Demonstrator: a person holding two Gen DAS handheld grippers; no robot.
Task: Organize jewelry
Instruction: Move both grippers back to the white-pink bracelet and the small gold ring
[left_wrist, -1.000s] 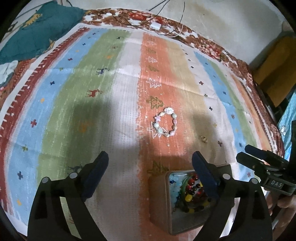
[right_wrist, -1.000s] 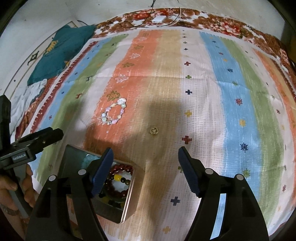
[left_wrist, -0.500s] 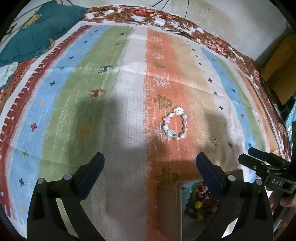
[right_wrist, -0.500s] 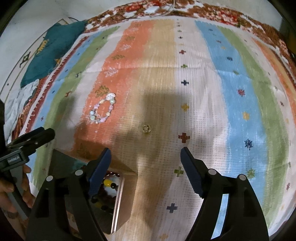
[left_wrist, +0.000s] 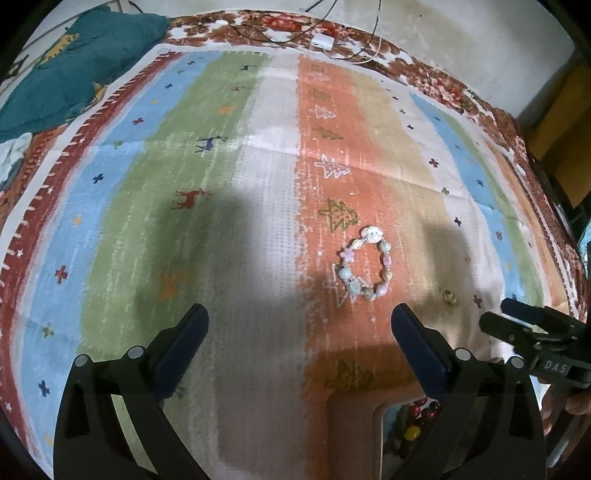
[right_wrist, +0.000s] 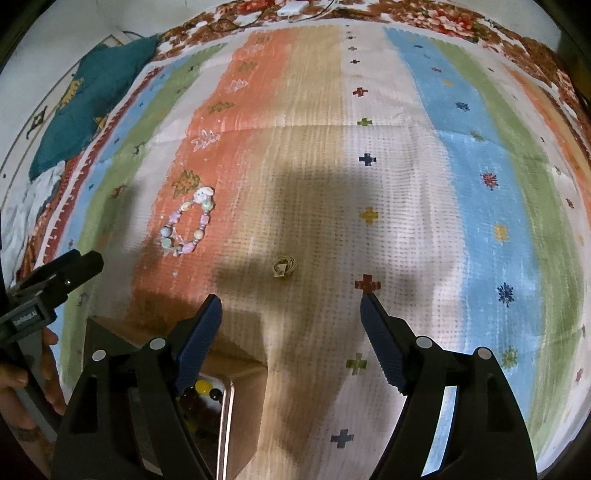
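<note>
Left gripper (left_wrist: 299, 325) above the striped cloth (left_wrist: 258, 206); jaws wide apart, nothing between them; its own arms cut off at the bottom edge of the left wrist view.
Right gripper (right_wrist: 291, 314) likewise above the cloth; jaws wide apart, nothing held; in the left wrist view it shows only as a dark side profile at the right edge, partly out of frame.

Pastel bead bracelet (left_wrist: 364, 267) lies flat on the orange stripe, ahead of the left gripper and nearer its right finger; closed loop, one larger pale bead at the far end; also seen at (right_wrist: 188, 225), to the left of the right gripper.
Small gold piece (right_wrist: 283, 266) on the tan stripe, ahead of the right gripper, in shadow; ring or earring, cannot tell which; in the left wrist view tiny and blurred.

Metal box (left_wrist: 354, 424) at the near edge, right of centre; mostly hidden behind the left gripper's right finger and cut off by the frame; inside, red and dark beads and one yellow bead (left_wrist: 412, 432) visible, the rest unreadable; same box half covered by the right gripper's left finger in the right wrist view.

Teal cushion (left_wrist: 74, 62) far left; white charger and cables (left_wrist: 321, 40) at the far edge, blurred.
</note>
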